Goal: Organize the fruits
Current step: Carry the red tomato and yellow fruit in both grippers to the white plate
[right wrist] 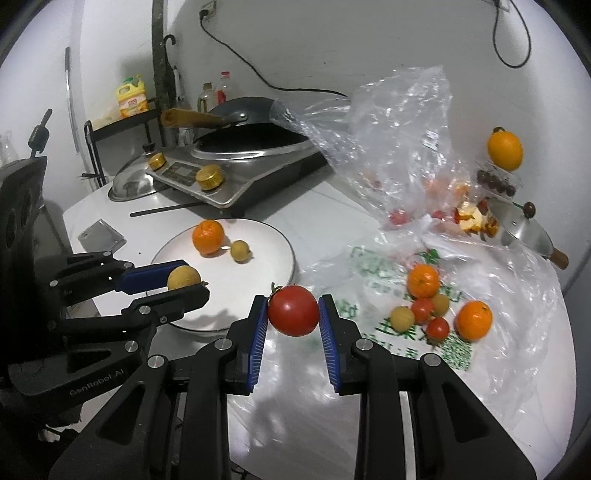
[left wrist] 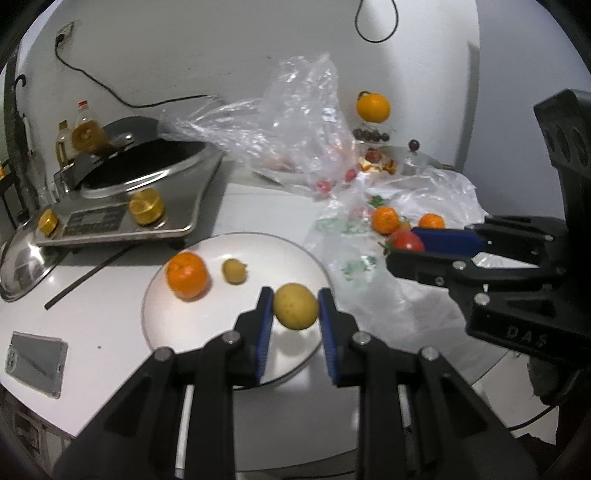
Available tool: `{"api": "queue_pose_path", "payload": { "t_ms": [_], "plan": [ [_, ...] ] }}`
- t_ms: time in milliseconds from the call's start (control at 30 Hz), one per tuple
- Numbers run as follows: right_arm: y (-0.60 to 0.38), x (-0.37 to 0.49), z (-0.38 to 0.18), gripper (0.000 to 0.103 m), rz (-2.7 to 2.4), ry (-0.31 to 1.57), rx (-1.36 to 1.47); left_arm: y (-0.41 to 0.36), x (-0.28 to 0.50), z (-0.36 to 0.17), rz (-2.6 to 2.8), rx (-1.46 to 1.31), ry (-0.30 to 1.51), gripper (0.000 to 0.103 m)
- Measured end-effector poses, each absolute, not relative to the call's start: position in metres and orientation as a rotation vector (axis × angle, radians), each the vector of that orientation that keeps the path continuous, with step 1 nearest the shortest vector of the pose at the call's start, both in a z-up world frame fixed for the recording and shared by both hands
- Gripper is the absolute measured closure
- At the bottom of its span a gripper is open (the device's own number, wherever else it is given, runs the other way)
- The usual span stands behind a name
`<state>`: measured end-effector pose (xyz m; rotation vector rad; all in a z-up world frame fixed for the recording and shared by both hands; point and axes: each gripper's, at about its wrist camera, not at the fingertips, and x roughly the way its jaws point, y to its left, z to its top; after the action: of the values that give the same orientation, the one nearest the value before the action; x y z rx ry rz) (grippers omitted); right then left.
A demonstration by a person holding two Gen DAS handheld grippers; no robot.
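White wall (right wrist: 332,40) with socket (left wrist: 65,32), dangling black cables, white countertop (left wrist: 110,314), black rack (right wrist: 110,129)

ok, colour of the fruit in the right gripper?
Red, a tomato with a green stem, clamped in the right gripper. Shows best in the right wrist view.

Each camera rides just behind its own fingers, close above the counter (left wrist: 110,314) and tilted down toward the far wall, the left view over the white plate (left wrist: 207,332), the right view over the printed plastic bag (right wrist: 369,369), and both share the plate (right wrist: 255,251), stove (left wrist: 122,206) and bag.
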<state>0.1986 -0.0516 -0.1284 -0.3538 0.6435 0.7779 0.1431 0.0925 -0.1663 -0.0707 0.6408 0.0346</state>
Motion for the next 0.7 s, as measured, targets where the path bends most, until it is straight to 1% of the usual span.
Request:
{"api": "queue_pose_path", "payload": {
  "t_ms": [700],
  "plan": [
    [0.001, 0.198, -0.14, 0.073, 0.833, 0.664, -0.406, 0.154, 0.143, -0.188, 0.139, -0.13, 0.673, 0.078]
  ]
}}
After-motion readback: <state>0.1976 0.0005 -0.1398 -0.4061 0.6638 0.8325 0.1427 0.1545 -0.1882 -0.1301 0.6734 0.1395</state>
